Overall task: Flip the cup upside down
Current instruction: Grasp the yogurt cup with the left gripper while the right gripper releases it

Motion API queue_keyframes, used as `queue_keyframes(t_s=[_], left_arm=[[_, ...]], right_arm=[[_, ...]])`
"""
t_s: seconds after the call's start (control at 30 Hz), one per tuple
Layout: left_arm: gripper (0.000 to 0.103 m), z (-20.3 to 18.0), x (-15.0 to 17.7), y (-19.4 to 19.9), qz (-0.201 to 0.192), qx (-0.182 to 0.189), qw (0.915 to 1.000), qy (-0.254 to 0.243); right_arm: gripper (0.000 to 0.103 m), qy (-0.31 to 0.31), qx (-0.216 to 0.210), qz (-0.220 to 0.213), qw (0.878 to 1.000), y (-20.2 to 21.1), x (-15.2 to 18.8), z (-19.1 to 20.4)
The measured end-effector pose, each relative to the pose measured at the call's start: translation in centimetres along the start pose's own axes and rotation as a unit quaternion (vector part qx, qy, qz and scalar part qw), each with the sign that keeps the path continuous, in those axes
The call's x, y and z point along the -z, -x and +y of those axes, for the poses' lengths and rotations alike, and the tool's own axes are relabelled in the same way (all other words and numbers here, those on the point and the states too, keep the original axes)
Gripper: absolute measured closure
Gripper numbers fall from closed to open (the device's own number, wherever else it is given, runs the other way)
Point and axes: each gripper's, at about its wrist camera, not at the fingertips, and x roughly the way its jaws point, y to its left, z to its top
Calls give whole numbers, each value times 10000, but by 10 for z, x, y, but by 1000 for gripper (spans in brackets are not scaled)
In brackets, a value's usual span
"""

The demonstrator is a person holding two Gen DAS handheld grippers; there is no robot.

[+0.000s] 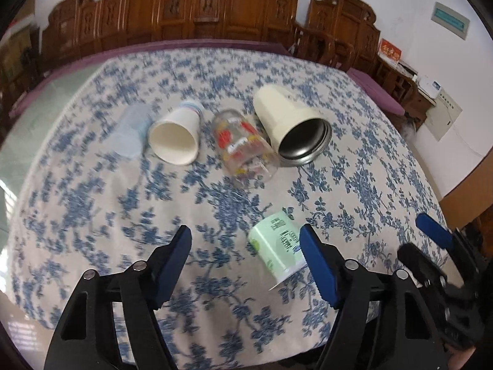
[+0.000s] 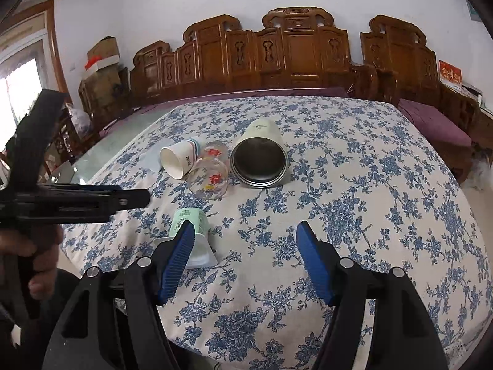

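Several cups lie on their sides on the blue-flowered tablecloth (image 1: 92, 203). A white paper cup (image 1: 175, 137) (image 2: 178, 158), a clear glass with red prints (image 1: 243, 145) (image 2: 209, 172) and a big cream cup with a steel inside (image 1: 292, 123) (image 2: 260, 157) form a far row. A pale green plastic cup (image 1: 277, 243) (image 2: 191, 231) lies nearer. My left gripper (image 1: 245, 243) is open and empty, the green cup just inside its right finger. My right gripper (image 2: 245, 240) is open and empty, the green cup behind its left finger.
A faint clear plastic cup (image 1: 132, 129) lies left of the paper cup. Carved wooden benches (image 2: 292, 52) with purple cushions stand behind the table. The other gripper shows at the right in the left wrist view (image 1: 437, 246) and at the left in the right wrist view (image 2: 77, 200).
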Motion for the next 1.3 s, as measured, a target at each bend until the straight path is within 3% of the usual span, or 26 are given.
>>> queue_keyframes(t_s=[0.33,0.8,1.13,1.3], left_arm=[[43,-10,-11,-46,666,206,9962,517],[48,-24,-13,-79,1260,79,9894,724],[49,-18,-12,-93,1442,131,9859,837],[50,-18,-16,-84,1200,168,9896,770]], right_arm=[[32,-122,-32,59,9999,-6,10,-13],[32,-218,-93,40,9997,-5,10,-19],[32,-195,-123,68,9997,-6,11,-16],[32,-195,-134,87,9997,-9,11,-16]])
